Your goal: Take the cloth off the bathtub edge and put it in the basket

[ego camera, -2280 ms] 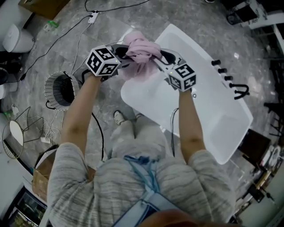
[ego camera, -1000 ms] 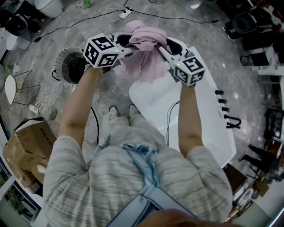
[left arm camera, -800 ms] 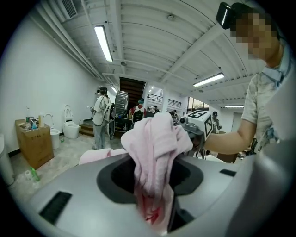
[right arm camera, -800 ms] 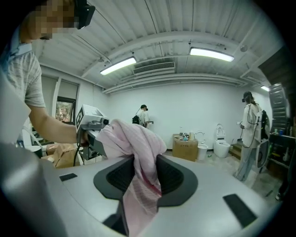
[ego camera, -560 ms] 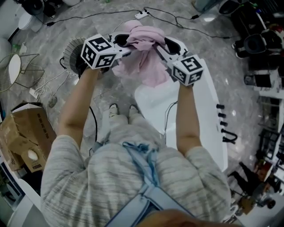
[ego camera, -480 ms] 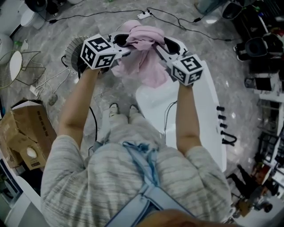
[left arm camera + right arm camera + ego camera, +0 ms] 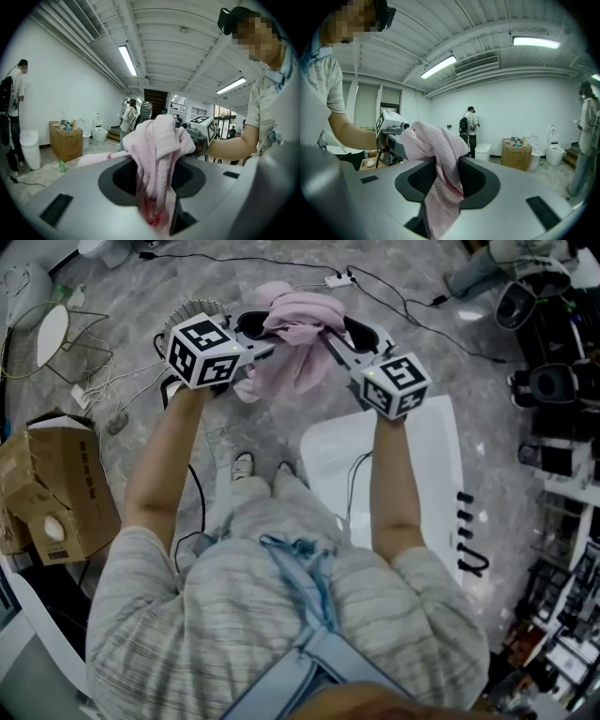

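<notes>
Soft pink cloth (image 7: 298,324), woven in tiny squares, fuzzy and matt. Smooth, shiny white on the bathtub (image 7: 417,460), like hard plastic. Thin metal wire for the basket (image 7: 197,306). Grey stone floor (image 7: 122,287) with pale veins, a little glossy. Brown cardboard box (image 7: 75,474), dull and rough. Smooth matt grey plastic on the left gripper (image 7: 157,187) and the right gripper (image 7: 440,185). Striped grey top (image 7: 169,615), soft knit.

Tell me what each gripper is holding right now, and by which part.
Both hold the pink cloth: the left gripper clamps a bunched fold at one side, the right gripper a fold at the other; the rest hangs between them.
</notes>
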Available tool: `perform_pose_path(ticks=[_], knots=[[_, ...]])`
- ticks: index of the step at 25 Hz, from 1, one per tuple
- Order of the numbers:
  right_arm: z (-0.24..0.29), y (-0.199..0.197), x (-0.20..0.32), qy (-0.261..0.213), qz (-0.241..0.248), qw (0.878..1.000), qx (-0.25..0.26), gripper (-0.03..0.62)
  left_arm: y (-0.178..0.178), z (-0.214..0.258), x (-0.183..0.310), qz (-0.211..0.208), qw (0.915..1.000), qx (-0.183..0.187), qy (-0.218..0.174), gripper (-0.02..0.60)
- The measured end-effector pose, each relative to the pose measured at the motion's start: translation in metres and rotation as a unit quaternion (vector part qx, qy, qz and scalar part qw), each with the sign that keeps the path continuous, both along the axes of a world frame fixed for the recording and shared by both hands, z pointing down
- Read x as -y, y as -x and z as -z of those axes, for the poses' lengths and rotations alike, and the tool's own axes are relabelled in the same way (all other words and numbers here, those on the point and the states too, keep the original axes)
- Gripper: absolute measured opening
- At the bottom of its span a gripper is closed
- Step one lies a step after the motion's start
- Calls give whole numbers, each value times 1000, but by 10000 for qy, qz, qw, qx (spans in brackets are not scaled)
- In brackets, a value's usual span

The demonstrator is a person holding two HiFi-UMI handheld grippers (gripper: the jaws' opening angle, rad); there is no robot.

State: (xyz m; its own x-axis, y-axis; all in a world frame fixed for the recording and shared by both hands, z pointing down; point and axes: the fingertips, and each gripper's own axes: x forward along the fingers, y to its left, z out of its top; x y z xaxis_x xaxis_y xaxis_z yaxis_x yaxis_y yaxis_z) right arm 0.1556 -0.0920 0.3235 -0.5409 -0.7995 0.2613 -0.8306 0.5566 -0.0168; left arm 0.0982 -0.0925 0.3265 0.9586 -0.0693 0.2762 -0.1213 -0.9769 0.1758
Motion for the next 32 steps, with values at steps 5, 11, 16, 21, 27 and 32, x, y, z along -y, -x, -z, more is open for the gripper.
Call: perform_pose_path(ticks=[5, 11, 16, 21, 27, 32], knots=[[6, 40, 17, -41, 291, 9996, 3, 144, 39, 5, 14, 343, 9994, -81, -8, 166], [5, 87, 37, 10, 571, 9983, -90, 144, 85, 2, 33, 662, 9977, -138, 104, 166], [1, 125, 54, 75, 784, 9969, -90, 144, 123, -2, 47, 870, 9957, -223, 222, 166], [-3, 160, 68, 112, 960, 9953, -60, 144, 157, -6, 59, 1034, 9938, -264, 325, 166], [-4, 198, 84, 133, 1102, 9938, -14, 144, 195, -6, 73, 1165, 9922, -312, 314, 166], [1, 222, 99, 100, 1204, 9927, 2, 144, 218, -1, 87, 1258, 9911, -353, 245, 166]])
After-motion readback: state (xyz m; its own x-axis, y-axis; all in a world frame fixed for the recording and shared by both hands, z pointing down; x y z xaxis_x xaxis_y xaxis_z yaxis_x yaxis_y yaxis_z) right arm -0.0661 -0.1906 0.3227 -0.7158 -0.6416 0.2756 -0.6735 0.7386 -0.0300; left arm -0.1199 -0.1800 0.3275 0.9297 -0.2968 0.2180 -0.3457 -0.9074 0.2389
